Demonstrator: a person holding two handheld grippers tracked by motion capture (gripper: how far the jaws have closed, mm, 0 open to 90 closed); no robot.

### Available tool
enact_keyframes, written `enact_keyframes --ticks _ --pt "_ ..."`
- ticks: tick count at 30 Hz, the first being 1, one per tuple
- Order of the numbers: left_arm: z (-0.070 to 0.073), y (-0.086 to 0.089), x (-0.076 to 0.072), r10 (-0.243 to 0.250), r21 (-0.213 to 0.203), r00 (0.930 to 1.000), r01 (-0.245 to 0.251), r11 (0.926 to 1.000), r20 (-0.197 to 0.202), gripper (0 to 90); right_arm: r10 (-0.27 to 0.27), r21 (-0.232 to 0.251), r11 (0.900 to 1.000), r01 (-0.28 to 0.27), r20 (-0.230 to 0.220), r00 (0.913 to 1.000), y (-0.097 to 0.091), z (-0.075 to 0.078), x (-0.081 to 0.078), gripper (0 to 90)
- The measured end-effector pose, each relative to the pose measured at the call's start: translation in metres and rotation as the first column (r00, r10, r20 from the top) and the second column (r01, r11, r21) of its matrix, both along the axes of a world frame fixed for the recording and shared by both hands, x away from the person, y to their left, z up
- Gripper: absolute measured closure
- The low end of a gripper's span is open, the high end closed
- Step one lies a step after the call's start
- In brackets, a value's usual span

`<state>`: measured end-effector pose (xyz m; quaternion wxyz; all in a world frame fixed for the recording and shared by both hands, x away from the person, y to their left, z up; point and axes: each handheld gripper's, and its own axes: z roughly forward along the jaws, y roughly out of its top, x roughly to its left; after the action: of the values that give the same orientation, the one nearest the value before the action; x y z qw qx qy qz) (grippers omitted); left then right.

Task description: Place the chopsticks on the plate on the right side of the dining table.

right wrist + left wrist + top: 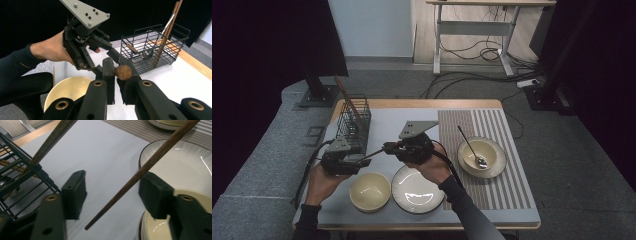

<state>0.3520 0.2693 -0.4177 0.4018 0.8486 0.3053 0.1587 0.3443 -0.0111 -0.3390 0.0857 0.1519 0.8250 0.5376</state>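
My right gripper [116,82] is shut on the thick end of a brown wooden chopstick [123,72]. In the high view the chopstick [373,154] runs level from the right gripper [388,148] to the left gripper [361,162]. In the left gripper view its thin end [120,192] crosses between the two black jaws of my left gripper [113,195]. It lies close to the right jaw with a wide gap to the left jaw, and its tip hangs free over the table. The left jaws stand partly apart and do not press on it.
A black wire basket [353,120] with more chopsticks [344,92] stands at the back left. A cream bowl [370,191] and a white plate [417,190] sit near the front edge. Another bowl [482,157] with a spoon [472,147] rests on the striped mat [507,185].
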Motion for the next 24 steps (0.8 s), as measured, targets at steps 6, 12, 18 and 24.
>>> enact_keyframes --ticks 6,12,18,24 --pt "0.0002 -0.0011 -0.0001 -0.044 -0.019 0.999 0.044 0.9988 -0.006 56.3 0.007 -0.001 1.0 -0.007 -0.002 1.0 0.0034 -0.0003 -0.0002 83.2" --pt "0.0003 -0.0026 -0.0009 -0.079 -0.015 0.9968 0.079 0.9968 -0.008 68.2 0.005 -0.003 1.0 -0.005 -0.003 1.0 0.0047 -0.0002 0.0002 83.2" --pt "0.0003 -0.0062 -0.0022 -0.099 0.02 0.995 0.099 0.9949 0.011 73.0 0.0 -0.003 1.0 0.0 -0.007 1.0 0.0048 -0.0002 0.0025 83.1" --pt "0.0012 -0.0049 -0.0043 -0.128 0.024 0.9914 0.128 0.9915 0.027 76.1 -0.02 0.011 0.9997 0.02 -0.019 0.9996 0.0022 0.0003 0.0082 80.9"
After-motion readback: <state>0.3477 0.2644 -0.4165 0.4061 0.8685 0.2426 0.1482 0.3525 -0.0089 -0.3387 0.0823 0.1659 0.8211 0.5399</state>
